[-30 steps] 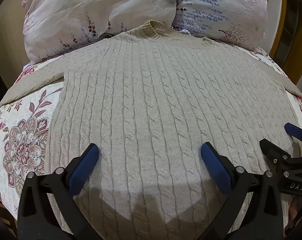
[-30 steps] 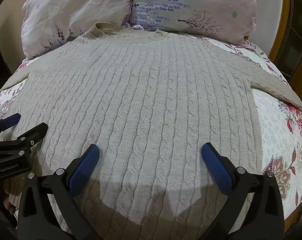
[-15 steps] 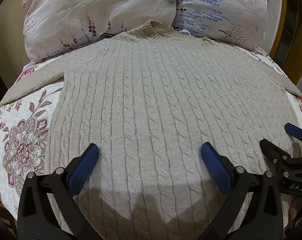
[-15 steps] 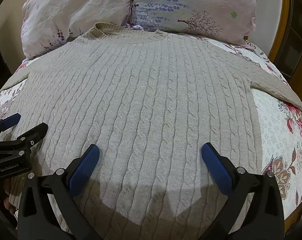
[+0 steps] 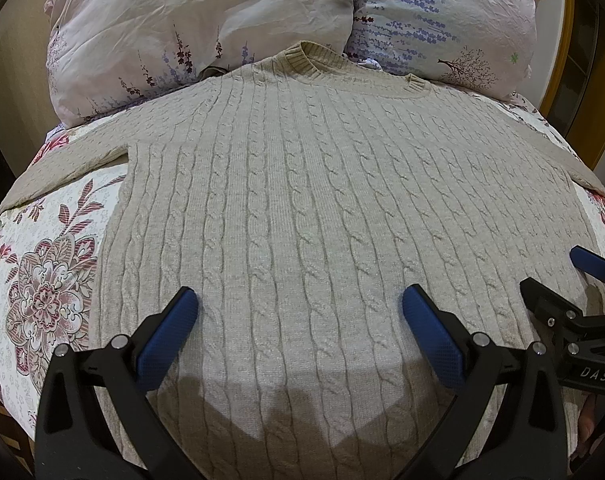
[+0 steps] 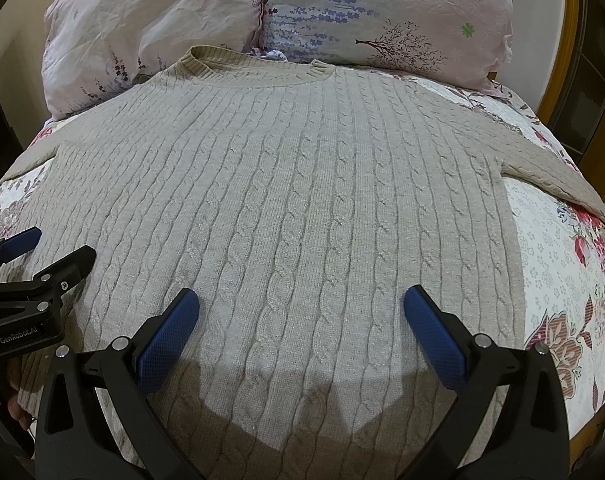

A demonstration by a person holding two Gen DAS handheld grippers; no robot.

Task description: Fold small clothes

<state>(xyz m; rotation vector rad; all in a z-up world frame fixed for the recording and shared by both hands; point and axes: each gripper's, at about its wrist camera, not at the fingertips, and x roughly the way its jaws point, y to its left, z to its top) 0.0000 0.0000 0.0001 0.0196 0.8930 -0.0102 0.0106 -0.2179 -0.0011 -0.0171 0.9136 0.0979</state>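
A beige cable-knit sweater (image 5: pixel 310 200) lies flat and face up on the bed, collar toward the pillows, sleeves spread to both sides. It also fills the right wrist view (image 6: pixel 294 208). My left gripper (image 5: pixel 298 320) is open and empty, hovering over the sweater's lower left part. My right gripper (image 6: pixel 300 320) is open and empty over the lower right part. Each gripper shows at the edge of the other's view: the right gripper (image 5: pixel 558 280) and the left gripper (image 6: pixel 50 252).
The bed has a floral quilt (image 5: pixel 46 280), also seen in the right wrist view (image 6: pixel 562 280). Two floral pillows (image 5: pixel 206 24) (image 5: pixel 442 20) lie behind the collar. A wooden frame (image 5: pixel 578 80) stands at the right.
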